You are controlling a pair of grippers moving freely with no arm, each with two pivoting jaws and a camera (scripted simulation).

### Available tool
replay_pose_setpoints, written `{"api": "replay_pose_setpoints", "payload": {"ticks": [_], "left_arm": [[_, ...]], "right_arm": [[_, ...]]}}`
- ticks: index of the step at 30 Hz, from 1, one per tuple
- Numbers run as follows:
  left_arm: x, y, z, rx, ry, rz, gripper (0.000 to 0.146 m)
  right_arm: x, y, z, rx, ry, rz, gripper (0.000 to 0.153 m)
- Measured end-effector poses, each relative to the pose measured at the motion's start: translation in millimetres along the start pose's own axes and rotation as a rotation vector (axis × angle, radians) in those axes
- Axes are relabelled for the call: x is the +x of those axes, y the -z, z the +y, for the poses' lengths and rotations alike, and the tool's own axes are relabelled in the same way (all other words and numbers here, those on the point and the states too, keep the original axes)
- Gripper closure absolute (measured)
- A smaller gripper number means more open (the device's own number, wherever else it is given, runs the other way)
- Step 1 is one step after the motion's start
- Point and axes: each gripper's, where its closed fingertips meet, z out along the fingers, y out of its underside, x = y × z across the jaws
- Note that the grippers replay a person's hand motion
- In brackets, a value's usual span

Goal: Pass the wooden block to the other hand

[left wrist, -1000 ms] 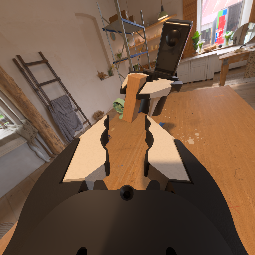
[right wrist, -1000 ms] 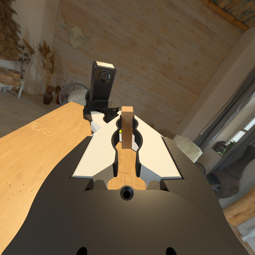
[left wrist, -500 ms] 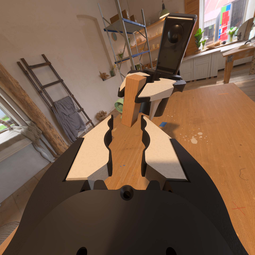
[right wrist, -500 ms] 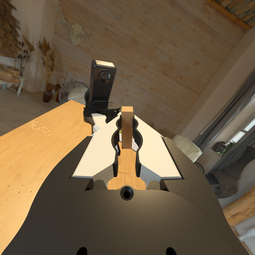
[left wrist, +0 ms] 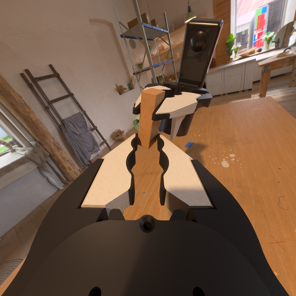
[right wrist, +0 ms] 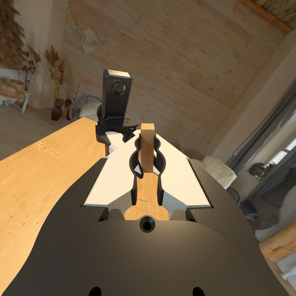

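Observation:
The wooden block (right wrist: 147, 149) is a light upright stick held above the wooden table (right wrist: 48, 168). My right gripper (right wrist: 147, 136) is shut on the block's upper part. In the left wrist view the block (left wrist: 149, 118) stands tilted, with the right gripper (left wrist: 145, 112) clamped near its top. My left gripper (left wrist: 147, 137) faces it with its jaws narrowed close around the block's lower end. I cannot tell whether they touch it. In the right wrist view the left gripper (right wrist: 147, 173) shows under and behind the block.
The table top (left wrist: 232, 176) has paint specks, a small blue patch (left wrist: 189, 144) and a red cross mark (left wrist: 277, 243). A ladder (left wrist: 64, 102) and metal shelves (left wrist: 144, 40) stand by the far wall, off the table.
My left gripper has moved forward to the block and narrowed its jaws around the lower end. The right gripper has kept hold of the block, almost still.

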Motion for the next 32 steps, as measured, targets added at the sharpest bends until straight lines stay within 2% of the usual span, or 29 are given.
{"api": "replay_pose_setpoints", "payload": {"ticks": [6, 10, 13, 16, 21, 29, 32], "left_arm": [[-1, -1, 2, -0.01, 0.001, -0.006, 0.122], [-5, -3, 9, -0.055, 0.005, -0.001, 0.123], [-21, -6, 28, -0.137, 0.016, -0.066, 0.123], [-38, -9, 44, -0.209, 0.007, -0.175, 0.123], [-48, -12, 56, -0.251, 0.021, -0.257, 0.123], [-52, -11, 56, -0.251, 0.008, -0.307, 0.123], [-51, -11, 55, -0.251, 0.004, -0.307, 0.123]], "right_arm": [[2, 1, 2, -0.004, -0.014, -0.001, 0.138], [8, 4, 7, -0.048, -0.076, 0.017, 0.138], [14, 20, -5, -0.097, -0.199, 0.094, 0.112], [27, 33, -1, -0.179, -0.316, 0.262, 0.109], [41, 28, 32, -0.379, -0.31, 0.471, 0.094], [50, 13, 60, -0.48, -0.253, 0.584, 0.09], [51, 13, 61, -0.484, -0.247, 0.58, 0.092]]}}
